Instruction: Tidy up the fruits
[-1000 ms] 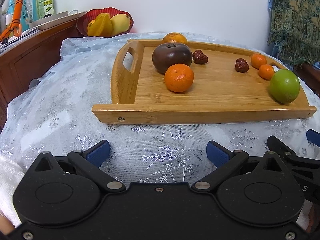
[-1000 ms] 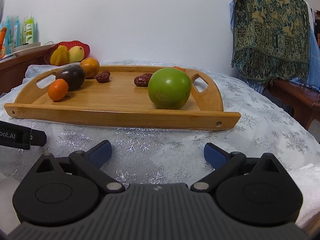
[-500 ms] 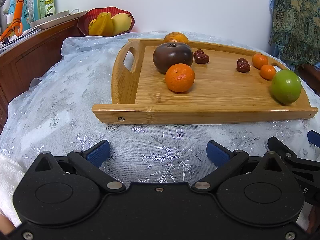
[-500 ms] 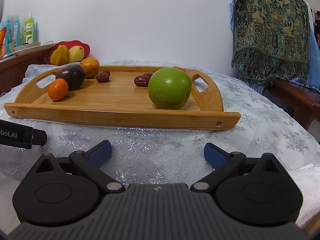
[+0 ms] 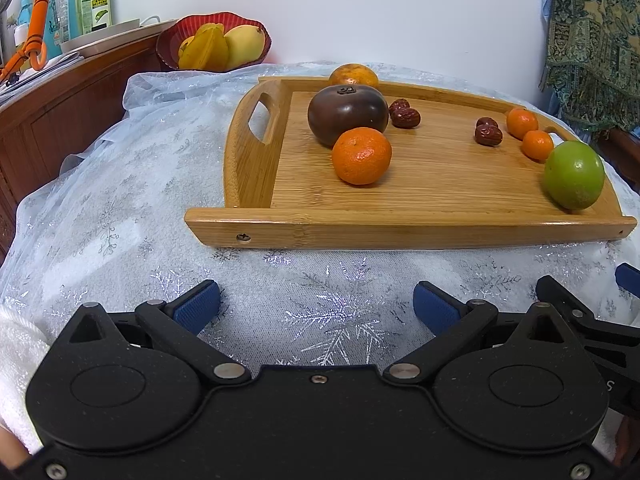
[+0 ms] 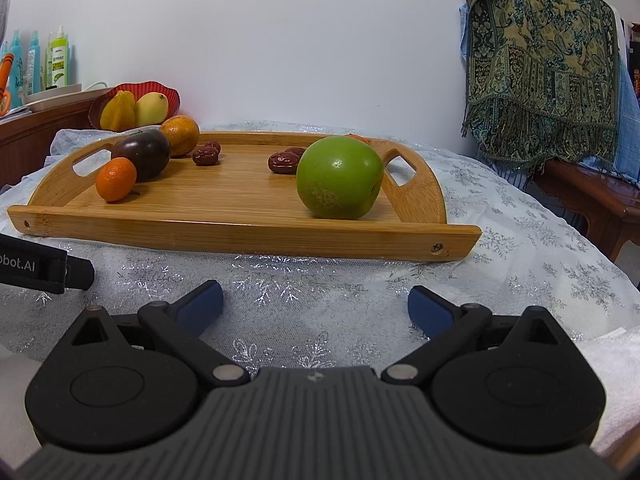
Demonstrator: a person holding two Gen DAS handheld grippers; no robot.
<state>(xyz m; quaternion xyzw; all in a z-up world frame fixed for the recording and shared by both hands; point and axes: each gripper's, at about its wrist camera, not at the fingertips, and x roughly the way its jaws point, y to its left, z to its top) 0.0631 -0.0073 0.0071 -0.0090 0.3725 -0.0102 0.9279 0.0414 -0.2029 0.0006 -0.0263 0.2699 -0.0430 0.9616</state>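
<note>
**Two empty claws before a tray of fruit**

Left gripper [image 5: 316, 304]: jaws spread wide, blue pads [image 5: 198, 306] clear of everything, nothing held; it hangs over the cloth [image 5: 120, 216], short of the tray [image 5: 400, 232].

Right gripper [image 6: 315, 303]: likewise wide apart and empty, low over the cloth, near the tray's front rail.

Tray contents, left end: dark fruit [image 5: 347, 114], a mandarin [image 5: 361, 155] touching its front, an orange [image 5: 353, 75] behind at the back rim, two dates [image 5: 405, 114] just beside.

Right end: green apple [image 6: 339, 178] near the front corner, two more dates [image 5: 488, 132], two small mandarins [image 5: 530, 134], these largely hidden behind the apple in the right view.

Off tray: red bowl [image 5: 172, 40] of yellow fruit, apparently on the sideboard.
</note>
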